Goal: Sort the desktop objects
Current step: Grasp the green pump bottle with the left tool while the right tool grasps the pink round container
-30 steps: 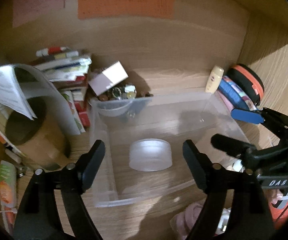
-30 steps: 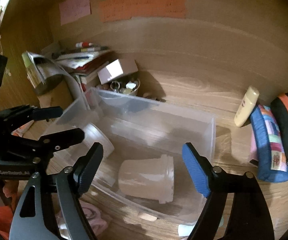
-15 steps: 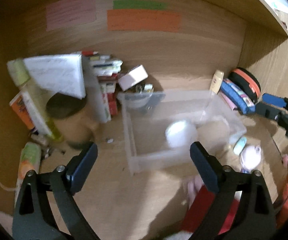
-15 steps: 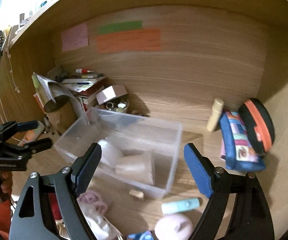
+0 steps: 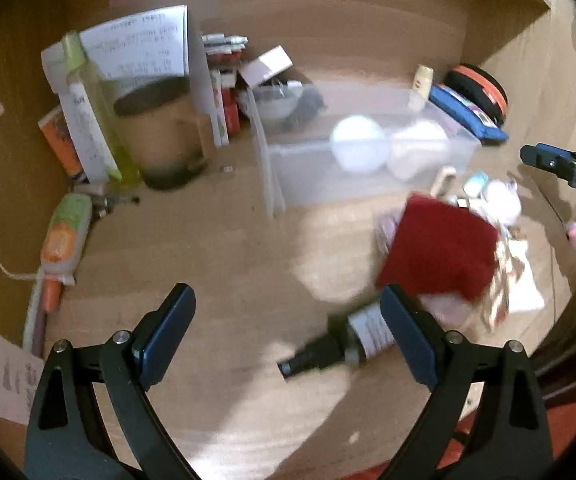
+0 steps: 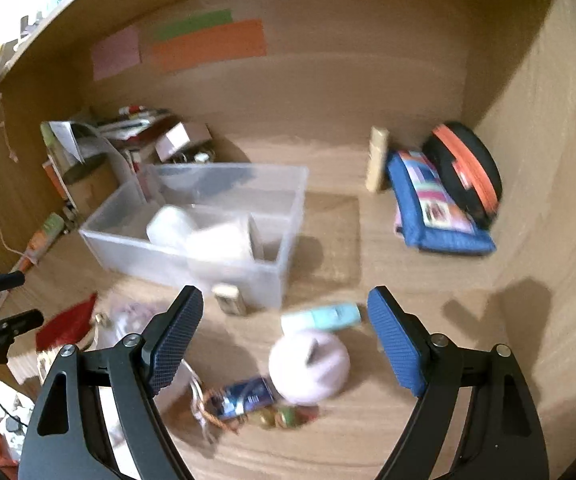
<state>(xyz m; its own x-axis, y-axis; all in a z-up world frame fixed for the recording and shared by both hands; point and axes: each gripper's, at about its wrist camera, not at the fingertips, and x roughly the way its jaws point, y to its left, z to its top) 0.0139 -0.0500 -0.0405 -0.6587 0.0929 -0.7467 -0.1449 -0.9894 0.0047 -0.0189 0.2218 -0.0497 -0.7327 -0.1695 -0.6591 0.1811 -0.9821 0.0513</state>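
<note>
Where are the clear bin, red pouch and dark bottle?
clear bin (image 5: 368, 188), left wrist view, front wall
red pouch (image 5: 440, 252), left wrist view, middle of its face
dark bottle (image 5: 370, 330), left wrist view, label on its body

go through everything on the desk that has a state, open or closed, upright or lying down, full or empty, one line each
Left gripper: open, nothing between its fingers.
Right gripper: open, holding nothing.
Clear plastic bin: lidless, holding two white containers.
Dark spray bottle: lying on its side.
Mint tube: lying flat on the desk.
Cream bottle: upright against the blue pouch.
</note>
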